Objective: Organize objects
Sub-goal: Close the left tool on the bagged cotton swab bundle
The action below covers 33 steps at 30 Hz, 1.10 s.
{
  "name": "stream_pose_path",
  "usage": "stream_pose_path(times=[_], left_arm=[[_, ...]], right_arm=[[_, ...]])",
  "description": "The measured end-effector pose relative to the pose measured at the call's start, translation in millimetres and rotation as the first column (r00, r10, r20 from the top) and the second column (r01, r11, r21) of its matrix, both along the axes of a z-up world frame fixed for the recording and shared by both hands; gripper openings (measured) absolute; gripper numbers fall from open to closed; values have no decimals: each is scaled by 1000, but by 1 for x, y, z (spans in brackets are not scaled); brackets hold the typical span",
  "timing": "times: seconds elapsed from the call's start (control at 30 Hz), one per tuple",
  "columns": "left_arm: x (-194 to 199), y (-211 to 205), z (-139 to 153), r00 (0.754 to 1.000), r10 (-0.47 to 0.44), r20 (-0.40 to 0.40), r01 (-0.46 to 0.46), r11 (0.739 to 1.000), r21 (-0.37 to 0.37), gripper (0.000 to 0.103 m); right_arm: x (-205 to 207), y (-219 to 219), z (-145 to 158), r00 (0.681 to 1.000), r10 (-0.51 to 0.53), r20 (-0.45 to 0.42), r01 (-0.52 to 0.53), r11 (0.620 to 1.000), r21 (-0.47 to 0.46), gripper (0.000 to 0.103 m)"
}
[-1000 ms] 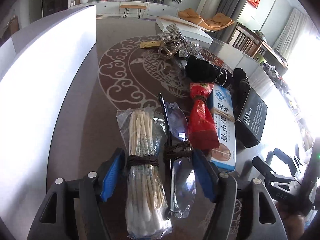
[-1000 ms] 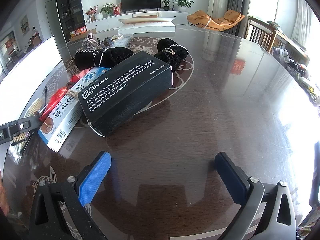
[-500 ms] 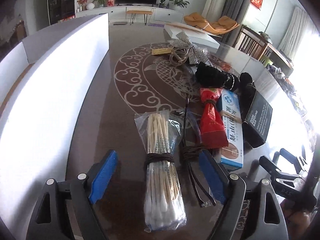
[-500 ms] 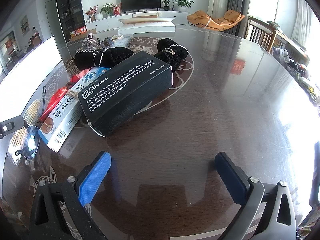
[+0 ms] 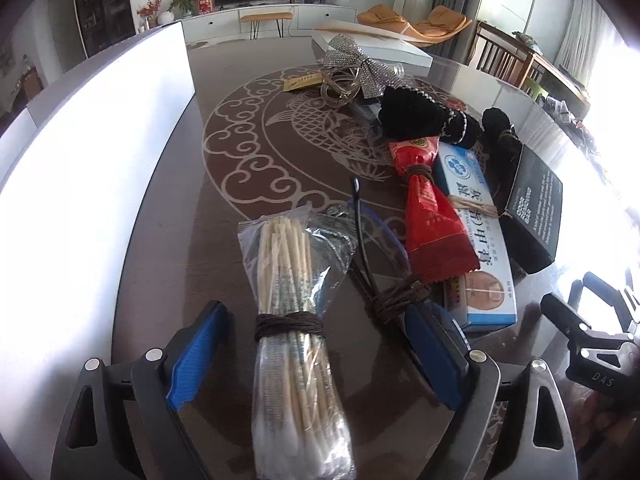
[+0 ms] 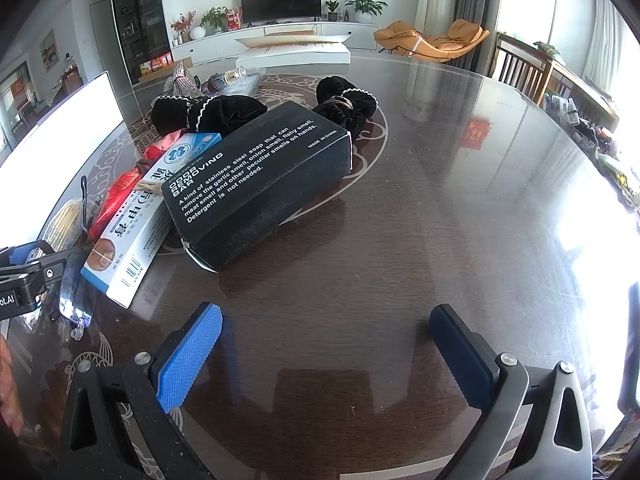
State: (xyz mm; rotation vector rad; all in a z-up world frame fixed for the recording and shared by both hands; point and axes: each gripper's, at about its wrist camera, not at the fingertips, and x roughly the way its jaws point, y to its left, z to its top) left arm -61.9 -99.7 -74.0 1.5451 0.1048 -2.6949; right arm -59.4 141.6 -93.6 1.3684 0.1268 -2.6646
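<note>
Now your left gripper (image 5: 312,344) is opening around the swab bag (image 5: 296,320), lengthwise along your fingers, cotton tips nearest you; right gripper (image 6: 326,344) gapes empty.

We see a dark glossy surface (image 6: 440,208) carrying a cotton swab bundle (image 5: 296,320), red packet (image 5: 432,224), white-blue box (image 5: 480,240) and black box (image 6: 260,184).

The cotton swab bundle (image 5: 298,344) is running off the left wrist view's bottom edge. The blue pad (image 5: 434,354) is covering part of what is perhaps folded glasses (image 5: 366,236).
</note>
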Motion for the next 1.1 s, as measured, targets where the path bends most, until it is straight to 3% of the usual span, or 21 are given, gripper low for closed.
stream_pose_path(times=[0.13,0.53,0.6,0.77,0.83,0.9,0.93,0.97,1.0,1.07,1.1], left_arm=[[2,-5,-5,1000,-7,30,8,1000,-21,103],[-3,-6,-2,993,-60,101,64,997,-40,103],[2,-14,6,997,-22,70,23,1000,-8,103],[14,-35,28,1000,16,-15,-13,986,166,103],[12,-32,28,1000,27,-11,-25,989,143,103],[6,-24,22,999,46,9,-46,997,59,103],[4,-22,19,998,55,10,-55,998,16,100],[2,-20,16,998,62,8,-62,998,-23,87],[0,-20,14,997,71,8,-71,997,-45,81],[-3,-25,7,996,84,9,-83,996,-33,44],[-3,-26,7,996,90,-5,-91,995,-45,38]], right_arm=[[0,0,0,1000,0,0,0,1000,0,103],[0,0,0,1000,0,0,0,1000,0,103],[0,0,0,1000,0,0,0,1000,0,103],[0,0,0,1000,0,0,0,1000,0,103],[0,0,0,1000,0,0,0,1000,0,103],[0,0,0,1000,0,0,0,1000,0,103],[0,0,0,1000,0,0,0,1000,0,103],[0,0,0,1000,0,0,0,1000,0,103],[0,0,0,1000,0,0,0,1000,0,103],[0,0,0,1000,0,0,0,1000,0,103],[0,0,0,1000,0,0,0,1000,0,103]])
